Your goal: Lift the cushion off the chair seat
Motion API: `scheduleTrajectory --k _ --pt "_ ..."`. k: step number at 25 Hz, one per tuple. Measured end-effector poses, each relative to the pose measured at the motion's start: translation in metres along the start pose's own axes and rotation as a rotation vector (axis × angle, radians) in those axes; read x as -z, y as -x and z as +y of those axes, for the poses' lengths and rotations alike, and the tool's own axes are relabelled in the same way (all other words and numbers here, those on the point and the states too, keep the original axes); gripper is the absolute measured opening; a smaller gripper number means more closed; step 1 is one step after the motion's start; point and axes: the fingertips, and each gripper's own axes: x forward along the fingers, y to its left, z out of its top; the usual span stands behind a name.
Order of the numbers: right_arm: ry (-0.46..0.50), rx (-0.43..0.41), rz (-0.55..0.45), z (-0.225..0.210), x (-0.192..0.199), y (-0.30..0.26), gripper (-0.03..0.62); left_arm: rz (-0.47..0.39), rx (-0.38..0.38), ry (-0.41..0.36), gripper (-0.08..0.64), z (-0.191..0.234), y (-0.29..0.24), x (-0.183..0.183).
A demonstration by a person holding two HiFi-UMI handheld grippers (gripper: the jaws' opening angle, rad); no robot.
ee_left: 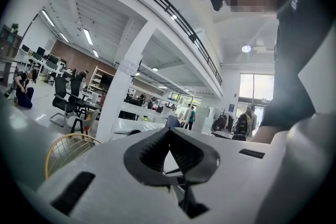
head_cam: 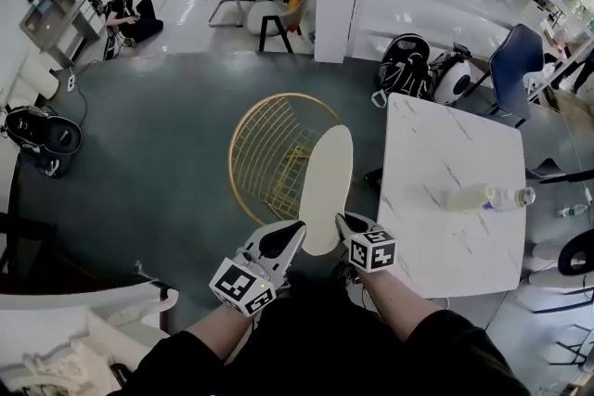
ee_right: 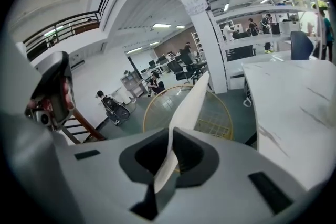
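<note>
Between the jaws of the right gripper (head_cam: 349,223), the white cushion (head_cam: 327,185) stands on edge, clamped at its near rim. Beyond the jaw tips sits the gold wire chair (head_cam: 252,153). The left gripper (head_cam: 282,240) has its jaws together, just left of that rim. The marble counter (head_cam: 455,153) lies to the right.

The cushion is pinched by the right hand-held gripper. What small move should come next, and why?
Likely lift the cushion a little higher and clear of the wire chair: the right hand-held gripper pinches only its near edge, and its far end hangs over the seat.
</note>
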Motion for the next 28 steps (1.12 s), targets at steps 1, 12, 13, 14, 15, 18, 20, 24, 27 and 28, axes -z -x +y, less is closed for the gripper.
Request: scheduleTrajectory --k 1,12,13,14,15,18,20,24,27,28 --pt "-0.002 -0.015 -0.004 0.006 0.0 0.0 0.041 0.005 0.0 -0.002 0.017 -0.003 0.001 0.001" --pt "0.053 -0.19 -0.094 0.081 -0.017 0.032 0.041 0.027 -0.021 -0.004 0.017 -0.02 0.014 0.012" --pt "0.061 -0.199 -0.102 0.086 -0.02 0.038 0.041 0.026 -0.022 -0.005 0.017 -0.021 0.016 0.012" --pt "0.068 -0.207 -0.11 0.09 -0.023 0.045 0.041 0.025 -0.023 -0.007 0.017 -0.023 0.017 0.011" --pt "0.076 -0.212 -0.118 0.095 -0.026 0.051 0.041 0.024 -0.023 -0.008 0.017 -0.025 0.019 0.01" --pt "0.09 -0.224 -0.135 0.103 -0.035 0.07 0.041 0.023 -0.018 -0.011 0.017 -0.034 0.021 0.007" --pt "0.095 -0.229 -0.146 0.104 -0.042 0.082 0.041 0.021 -0.011 -0.015 0.017 -0.039 0.019 0.006" --pt "0.106 -0.234 -0.166 0.105 -0.054 0.108 0.041 0.01 0.003 -0.022 0.017 -0.051 0.014 -0.002" --pt "0.12 -0.23 -0.189 0.102 -0.061 0.127 0.041 0.0 0.016 -0.028 0.017 -0.059 0.01 -0.007" --pt "0.125 -0.228 -0.196 0.101 -0.064 0.133 0.041 -0.003 0.022 -0.028 0.017 -0.062 0.009 -0.008"
